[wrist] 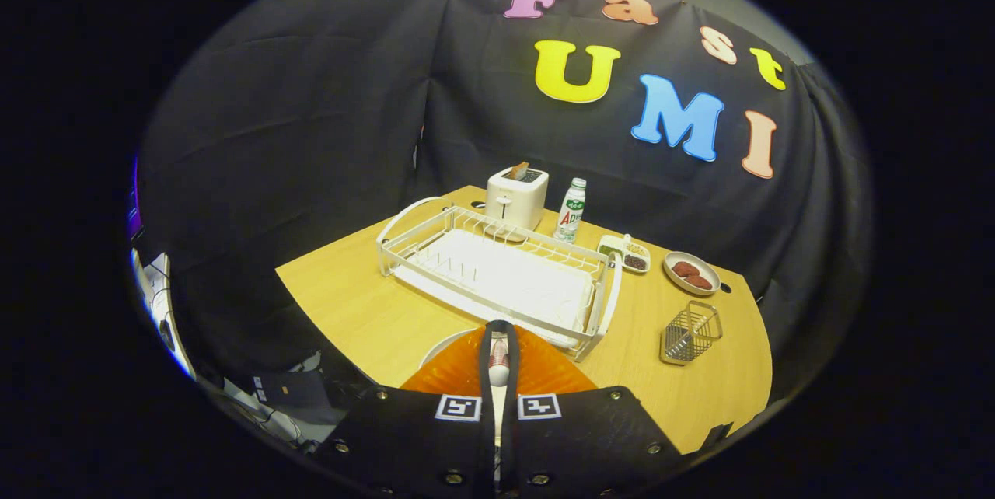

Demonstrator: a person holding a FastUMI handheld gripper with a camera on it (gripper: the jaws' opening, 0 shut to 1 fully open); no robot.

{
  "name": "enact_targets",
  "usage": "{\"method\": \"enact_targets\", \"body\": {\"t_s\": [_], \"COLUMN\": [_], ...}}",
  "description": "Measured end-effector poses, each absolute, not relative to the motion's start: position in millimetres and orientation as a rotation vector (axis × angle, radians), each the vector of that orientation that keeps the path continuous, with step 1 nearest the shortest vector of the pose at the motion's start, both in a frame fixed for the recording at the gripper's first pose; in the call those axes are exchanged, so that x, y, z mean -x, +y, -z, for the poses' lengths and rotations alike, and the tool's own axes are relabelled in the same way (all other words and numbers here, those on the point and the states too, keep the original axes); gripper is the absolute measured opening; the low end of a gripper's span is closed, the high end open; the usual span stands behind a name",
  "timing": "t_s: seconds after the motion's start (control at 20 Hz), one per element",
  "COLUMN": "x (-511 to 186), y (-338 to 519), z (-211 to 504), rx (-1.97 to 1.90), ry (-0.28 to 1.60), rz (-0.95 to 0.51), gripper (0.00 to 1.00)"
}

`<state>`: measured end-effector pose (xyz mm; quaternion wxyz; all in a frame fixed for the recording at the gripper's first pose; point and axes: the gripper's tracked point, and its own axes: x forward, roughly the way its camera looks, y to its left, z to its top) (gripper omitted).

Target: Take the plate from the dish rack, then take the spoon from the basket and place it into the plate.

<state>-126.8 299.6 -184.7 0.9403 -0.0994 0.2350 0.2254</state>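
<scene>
Wooden table (365, 312) in a black-cloth booth, left to right: white dish rack (497, 270) with a toaster (516, 198) and bottle (570, 210) behind it, small tray (624, 253), bowl (691, 273), wire basket (690, 333). Gripper (498, 363) fingers nearly closed, pinching a spoon (498, 359) upright between them. Plate (447, 345) lies directly below the fingers, just before the rack; basket stands well off to their right.

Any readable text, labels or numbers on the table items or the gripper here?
Bottle: printed label, too small and blurred to read.
Gripper: two square coded markers, patterns only, no words; its fingers are shut on the spoon above the orange plate.
Toaster, dish rack, basket: no text seen.
</scene>
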Motion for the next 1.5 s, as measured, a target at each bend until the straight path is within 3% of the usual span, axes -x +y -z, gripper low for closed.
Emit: {"method": "enact_targets", "body": {"t_s": [1.1,1.25,1.3,1.5], "x": [105.8,101.8,101.5,101.6], "y": [307.7,304.0,302.4,293.3], "z": [261.0,261.9,264.3,266.2], "rx": [0.222,0.239,0.241,0.252], "ry": [0.564,0.561,0.563,0.565], "rz": [-0.545,-0.554,-0.556,-0.555], "gripper": [0.03,0.06,0.11,0.13]}}
